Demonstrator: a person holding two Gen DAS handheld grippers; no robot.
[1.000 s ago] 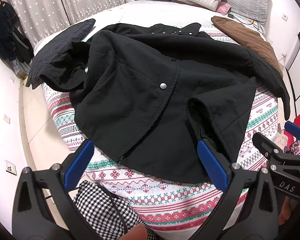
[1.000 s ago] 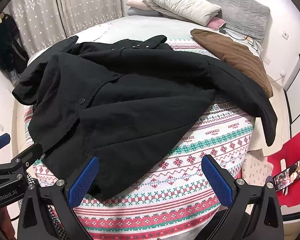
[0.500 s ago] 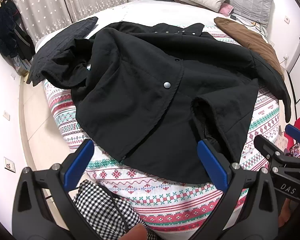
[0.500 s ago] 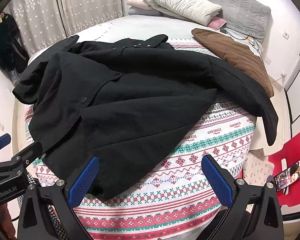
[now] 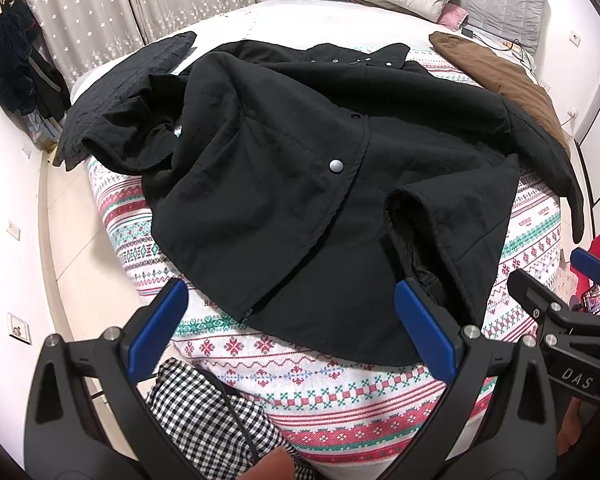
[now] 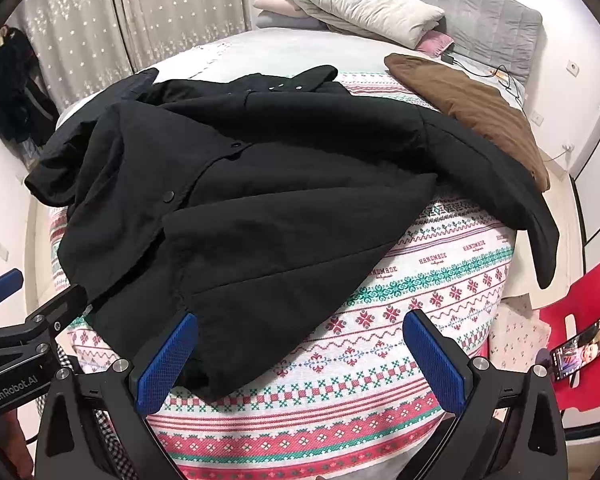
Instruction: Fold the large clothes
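Left gripper [image 5: 288, 330], lower centre of the left wrist view: jaws spread wide, blue pads [image 5: 158, 330] apart, nothing between them, held above the near hem of the coat. Right gripper [image 6: 300, 360], lower centre of the right wrist view: likewise released and empty, its left pad just over the coat's lower corner; contact cannot be confirmed from this angle. Each tool also appears at the edge of the other's view.

Black coat [image 5: 300, 184]: spread front-up across the middle of both frames on a patterned bedspread [image 6: 340, 420] with red and green bands. Front placket with snap buttons [image 5: 336, 165] runs diagonally. One sleeve is bunched at the left of the frame; the other sleeve [image 6: 540, 232] trails off the bed edge at the right. A fold of the front panel stands raised near the right pad in the left wrist view.

Brown garment [image 6: 472, 108]: upper right, beside the coat. Pillows [image 6: 364, 4]: top centre. Checked fabric [image 5: 208, 416]: lower left, beneath the left gripper. Red chair [image 6: 580, 320] with a phone [image 6: 584, 346]: right edge.
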